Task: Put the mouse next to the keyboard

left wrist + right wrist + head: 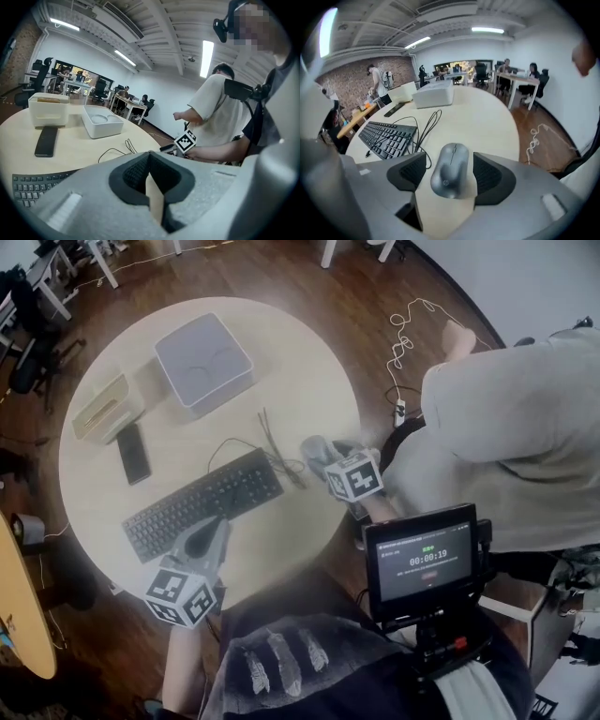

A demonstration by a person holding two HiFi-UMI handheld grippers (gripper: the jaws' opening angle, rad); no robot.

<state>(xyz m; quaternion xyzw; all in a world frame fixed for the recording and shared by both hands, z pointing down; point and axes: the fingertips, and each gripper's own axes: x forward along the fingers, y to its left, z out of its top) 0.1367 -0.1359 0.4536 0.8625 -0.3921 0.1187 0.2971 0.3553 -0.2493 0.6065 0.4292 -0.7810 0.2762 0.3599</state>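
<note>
Mouse: grey, smooth hard shell, probably light and slightly slippery; best pinched across its flanks. Lies on the counter between the parted jaws of the right tool, pads clear of it. Left tool closed, empty. Loose black cable lies before the keyboard; could snag. Beyond: white box.

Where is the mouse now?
In the right gripper view the mouse lies on the table between the open jaws of the right tool, right of the keyboard.
</note>
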